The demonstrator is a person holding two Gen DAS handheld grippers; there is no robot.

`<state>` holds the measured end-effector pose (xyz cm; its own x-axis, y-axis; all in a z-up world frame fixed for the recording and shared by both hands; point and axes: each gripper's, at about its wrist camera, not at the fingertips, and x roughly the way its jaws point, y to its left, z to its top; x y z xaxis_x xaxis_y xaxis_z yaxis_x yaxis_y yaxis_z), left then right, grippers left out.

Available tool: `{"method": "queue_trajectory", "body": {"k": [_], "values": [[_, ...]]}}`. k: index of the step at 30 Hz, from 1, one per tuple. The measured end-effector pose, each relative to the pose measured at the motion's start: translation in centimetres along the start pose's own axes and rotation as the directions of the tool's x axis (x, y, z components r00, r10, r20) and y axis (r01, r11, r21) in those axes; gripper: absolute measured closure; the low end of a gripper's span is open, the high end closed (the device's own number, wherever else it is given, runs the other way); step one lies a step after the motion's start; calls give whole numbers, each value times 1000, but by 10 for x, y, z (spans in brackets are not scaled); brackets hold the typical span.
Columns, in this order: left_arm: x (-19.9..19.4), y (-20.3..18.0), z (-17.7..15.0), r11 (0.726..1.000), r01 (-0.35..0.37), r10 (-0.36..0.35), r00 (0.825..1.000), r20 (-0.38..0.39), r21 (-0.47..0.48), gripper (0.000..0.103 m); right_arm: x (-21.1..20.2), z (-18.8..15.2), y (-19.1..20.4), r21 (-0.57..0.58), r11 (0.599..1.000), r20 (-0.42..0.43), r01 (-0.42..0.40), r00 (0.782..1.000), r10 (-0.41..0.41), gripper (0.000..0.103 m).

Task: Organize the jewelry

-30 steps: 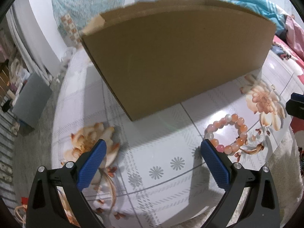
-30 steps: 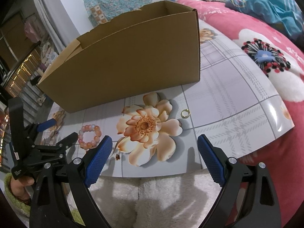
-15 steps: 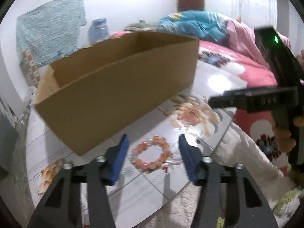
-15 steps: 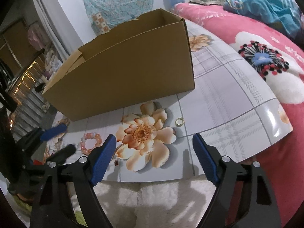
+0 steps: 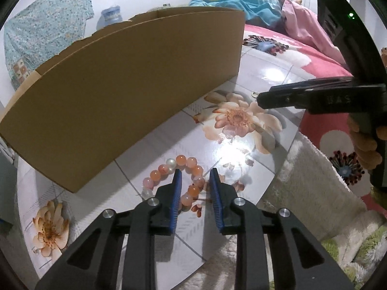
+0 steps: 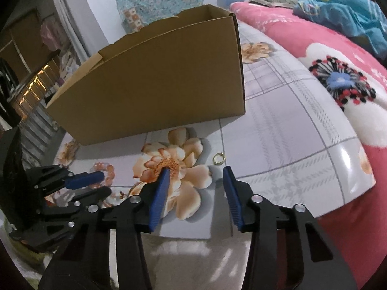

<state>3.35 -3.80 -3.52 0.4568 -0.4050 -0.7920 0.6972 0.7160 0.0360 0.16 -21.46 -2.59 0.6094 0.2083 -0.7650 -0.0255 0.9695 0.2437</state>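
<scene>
Our left tool has swung over the bracelet on the tabletop, narrowing astride 1 side yet apart, our right tool narrowing, empty, near the ring.

The room is dim and bluish, lit from overhead. A white glare patch sits on the glossy floral-print tabletop at centre frame in the left view, another at right of the right view. The brown cardboard box casts a soft shadow forward. Fisheye bending curves its edges; corners go black; fine detail is soft.
</scene>
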Motion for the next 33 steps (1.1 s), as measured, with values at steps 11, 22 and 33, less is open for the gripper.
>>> {"method": "queue_trajectory", "body": {"k": [11,22,33], "values": [[-1,9,-2,1000,-2,2,1000,16,-12,93,13,8,7,-233,967,9,100,995,-100,79],[-1,10,-3,1000,10,-10,1000,17,-10,93,16,4,8,-398,915,-13,73,996,-85,82],[0,11,-2,1000,12,-12,1000,16,-11,93,15,10,-9,-360,931,-58,-52,998,34,94]]}}
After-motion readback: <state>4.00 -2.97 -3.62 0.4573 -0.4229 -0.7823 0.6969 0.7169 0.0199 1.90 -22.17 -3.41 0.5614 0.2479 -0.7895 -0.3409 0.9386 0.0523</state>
